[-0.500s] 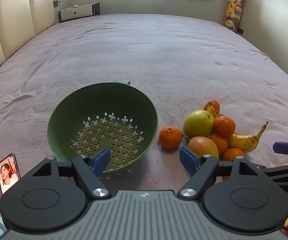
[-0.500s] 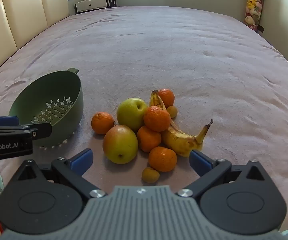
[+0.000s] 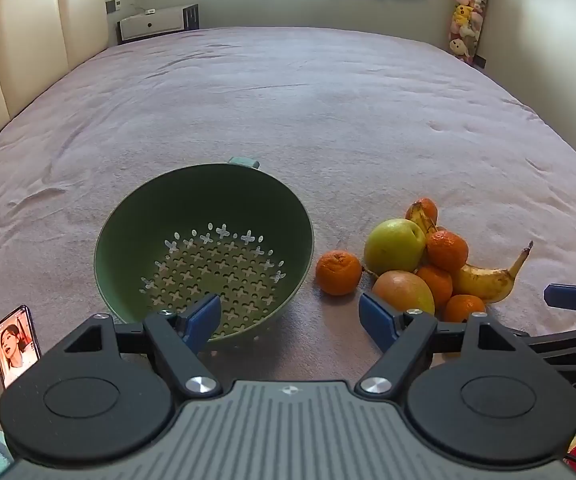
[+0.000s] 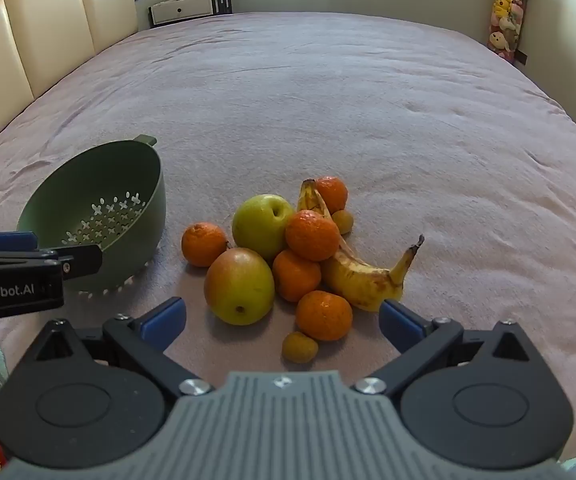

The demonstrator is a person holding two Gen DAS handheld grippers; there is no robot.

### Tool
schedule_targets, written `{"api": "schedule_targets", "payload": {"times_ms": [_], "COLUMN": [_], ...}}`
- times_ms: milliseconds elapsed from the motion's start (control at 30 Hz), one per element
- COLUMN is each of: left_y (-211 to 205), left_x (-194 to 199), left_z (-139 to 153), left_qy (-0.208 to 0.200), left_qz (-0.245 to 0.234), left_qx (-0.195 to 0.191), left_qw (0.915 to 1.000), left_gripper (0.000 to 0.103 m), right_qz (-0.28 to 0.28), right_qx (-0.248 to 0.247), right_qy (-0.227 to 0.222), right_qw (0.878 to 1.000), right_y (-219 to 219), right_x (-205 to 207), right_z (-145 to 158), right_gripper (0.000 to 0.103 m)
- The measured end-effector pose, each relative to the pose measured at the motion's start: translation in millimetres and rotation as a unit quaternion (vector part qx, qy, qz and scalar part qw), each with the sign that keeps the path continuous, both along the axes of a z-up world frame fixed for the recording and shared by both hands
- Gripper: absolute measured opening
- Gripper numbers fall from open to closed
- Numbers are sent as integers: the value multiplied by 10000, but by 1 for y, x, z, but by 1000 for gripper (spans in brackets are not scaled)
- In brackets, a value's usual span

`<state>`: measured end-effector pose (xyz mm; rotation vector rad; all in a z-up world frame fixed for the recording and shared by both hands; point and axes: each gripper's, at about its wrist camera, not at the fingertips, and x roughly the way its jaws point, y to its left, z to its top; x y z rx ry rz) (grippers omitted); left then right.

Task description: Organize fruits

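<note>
A green colander lies empty on the bed, tilted toward me. To its right is a fruit pile: a green apple, a red-green apple, a banana, several oranges, one orange apart at the left, and two small yellow fruits. My left gripper is open and empty just before the colander. My right gripper is open and empty just before the pile.
The wide mauve bedspread stretches far beyond the fruit. A phone lies at the near left. A cream headboard runs along the left. Soft toys hang at the far right wall.
Both grippers have moved slightly forward and down toward the colander and the fruit. Nothing was grasped.
</note>
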<state>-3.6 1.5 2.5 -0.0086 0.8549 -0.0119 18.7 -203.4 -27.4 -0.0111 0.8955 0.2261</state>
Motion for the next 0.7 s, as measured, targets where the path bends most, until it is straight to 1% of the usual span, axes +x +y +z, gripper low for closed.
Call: {"api": "schedule_targets", "payload": {"times_ms": [700], "left_y": [-4], "left_x": [2], "left_z": [-5], "left_qy": [57], "left_qz": [47], "left_qx": [-10], "left_qw": [10000], "left_gripper": [92], "right_qz": [0], "right_qx": [-8], "right_qy": [36], "right_qw": [10000], "right_y": [0], "right_x": [1], "right_z": [-2], "right_gripper": [99]}}
